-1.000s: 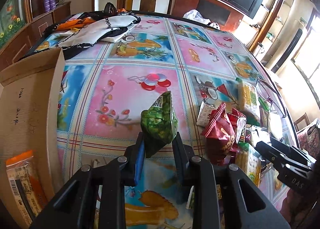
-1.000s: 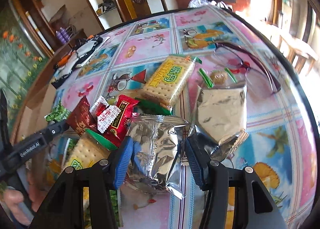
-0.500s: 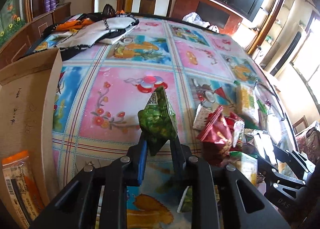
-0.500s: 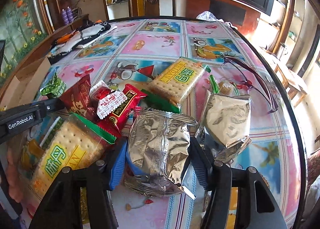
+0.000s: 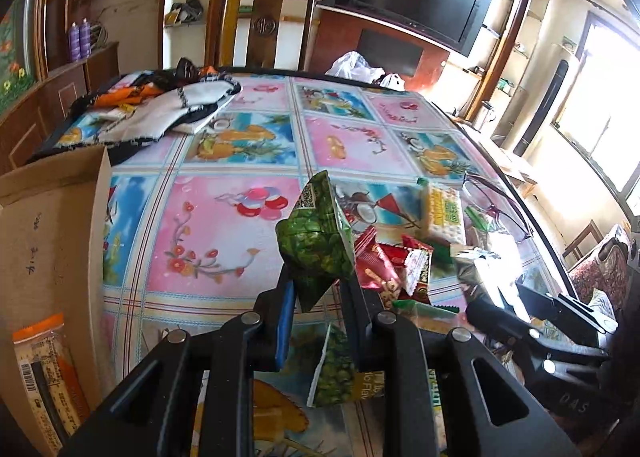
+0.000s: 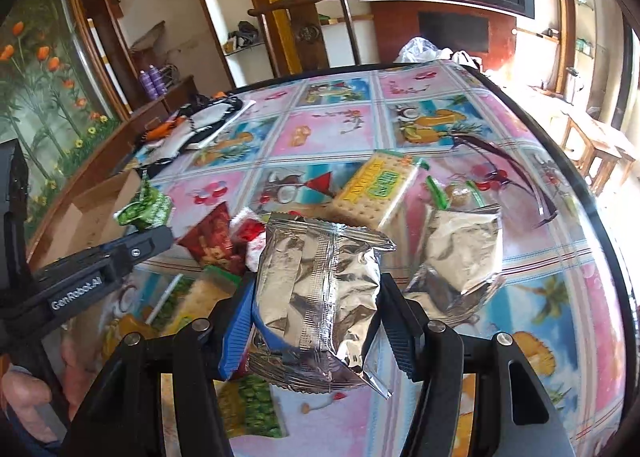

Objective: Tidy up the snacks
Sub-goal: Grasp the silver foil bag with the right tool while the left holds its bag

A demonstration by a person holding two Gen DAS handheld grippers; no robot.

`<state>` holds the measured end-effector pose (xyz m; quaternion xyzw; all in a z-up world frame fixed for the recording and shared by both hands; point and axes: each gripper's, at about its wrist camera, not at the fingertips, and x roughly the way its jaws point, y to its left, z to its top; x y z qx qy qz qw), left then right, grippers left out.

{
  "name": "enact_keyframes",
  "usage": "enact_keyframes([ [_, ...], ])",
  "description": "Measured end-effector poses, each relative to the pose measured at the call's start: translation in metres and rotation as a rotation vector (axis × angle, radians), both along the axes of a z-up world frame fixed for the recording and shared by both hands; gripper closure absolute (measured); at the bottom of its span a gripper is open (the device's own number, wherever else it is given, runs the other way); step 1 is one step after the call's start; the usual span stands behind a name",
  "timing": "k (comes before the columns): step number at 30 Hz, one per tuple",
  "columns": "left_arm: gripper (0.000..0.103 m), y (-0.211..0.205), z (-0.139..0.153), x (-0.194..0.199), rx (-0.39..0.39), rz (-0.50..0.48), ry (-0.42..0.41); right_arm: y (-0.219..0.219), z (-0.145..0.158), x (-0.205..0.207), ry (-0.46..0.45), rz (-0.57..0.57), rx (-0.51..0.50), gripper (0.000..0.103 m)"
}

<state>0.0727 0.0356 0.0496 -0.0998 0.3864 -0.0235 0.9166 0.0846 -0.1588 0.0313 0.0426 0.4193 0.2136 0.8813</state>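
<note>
The left tongs pinch a green snack packet above the table; the cardboard box lies just to their left, nearer this hand. The right tongs clasp a silver foil bag over the remaining snack pile. Nothing blocks the way.

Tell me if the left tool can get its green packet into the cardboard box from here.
Probably yes. The left tool is shut on the green packet, lifted off the table, and the cardboard box stands open just left of it with nothing between.
</note>
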Motion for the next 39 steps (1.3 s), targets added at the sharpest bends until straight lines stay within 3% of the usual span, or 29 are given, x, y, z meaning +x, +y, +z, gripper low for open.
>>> enact_keyframes([
  [22, 0.082, 0.007, 0.007, -0.004, -0.02, 0.009, -0.025, 0.015, 0.005, -0.014, -0.045, 0.077, 0.021, 0.04],
  [39, 0.082, 0.019, 0.024, -0.014, -0.06, 0.005, -0.071, 0.017, 0.009, -0.018, -0.091, 0.067, 0.04, 0.04],
])
